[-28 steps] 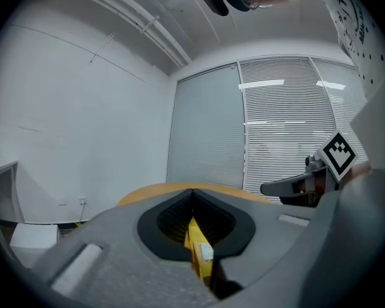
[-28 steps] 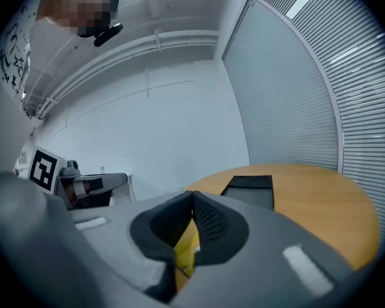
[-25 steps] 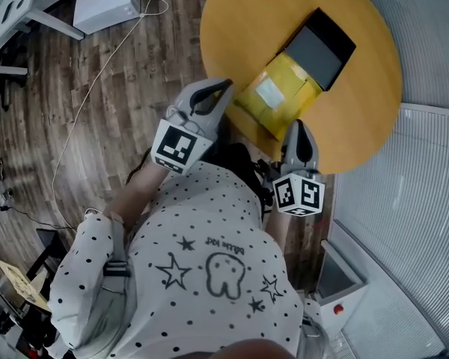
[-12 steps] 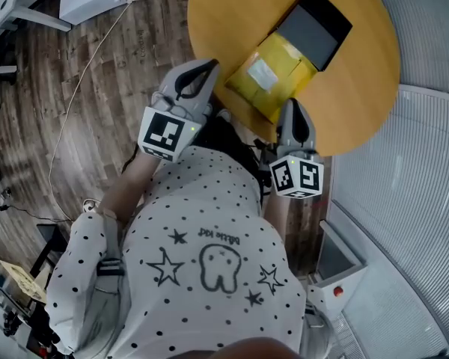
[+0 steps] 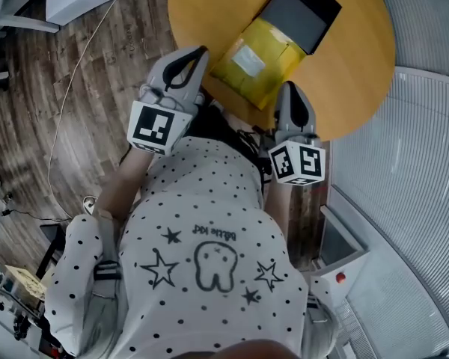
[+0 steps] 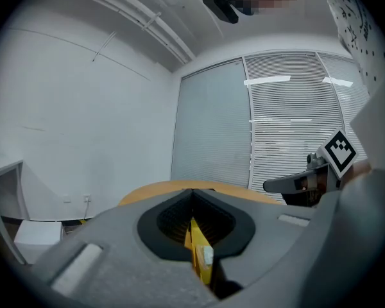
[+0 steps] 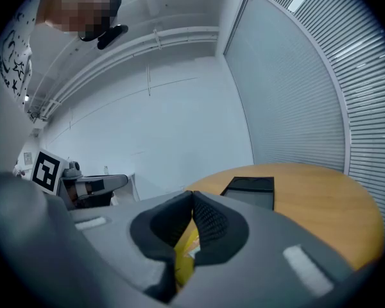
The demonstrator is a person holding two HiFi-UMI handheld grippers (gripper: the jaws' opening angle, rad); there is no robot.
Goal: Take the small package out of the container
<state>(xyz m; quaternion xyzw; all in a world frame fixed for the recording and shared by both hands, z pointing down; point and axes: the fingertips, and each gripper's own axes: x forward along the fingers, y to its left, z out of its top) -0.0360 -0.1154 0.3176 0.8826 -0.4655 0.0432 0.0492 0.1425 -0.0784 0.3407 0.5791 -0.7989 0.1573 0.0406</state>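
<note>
the package (image 5: 254,69) is bright yellow with a small white label. the container (image 5: 303,12) is black with a dark grey face, and the round table (image 5: 359,81) is honey-orange. the left gripper (image 5: 198,54) and right gripper (image 5: 288,88) are grey — their marker cubes carry black-and-white squares. the shirt (image 5: 209,223) is white with black dots and outlined stars. the floor (image 5: 75,88) is dark brown planks.

Person is wearing a white t-shirt with small black dots (image 5: 209,200), and it's sporting black outline stars (image 5: 163,269), a cartoon tooth drawing (image 5: 213,264) and tiny lettering on the front. A grey strap with a dark buckle (image 5: 108,269) is running over one shoulder. The pale grey moulded left gripper (image 5: 200,53) and right gripper (image 5: 289,88) are each carrying a white cube with black square markers (image 5: 153,126), with black ribbed pads (image 6: 173,218) lining the jaws.
</note>
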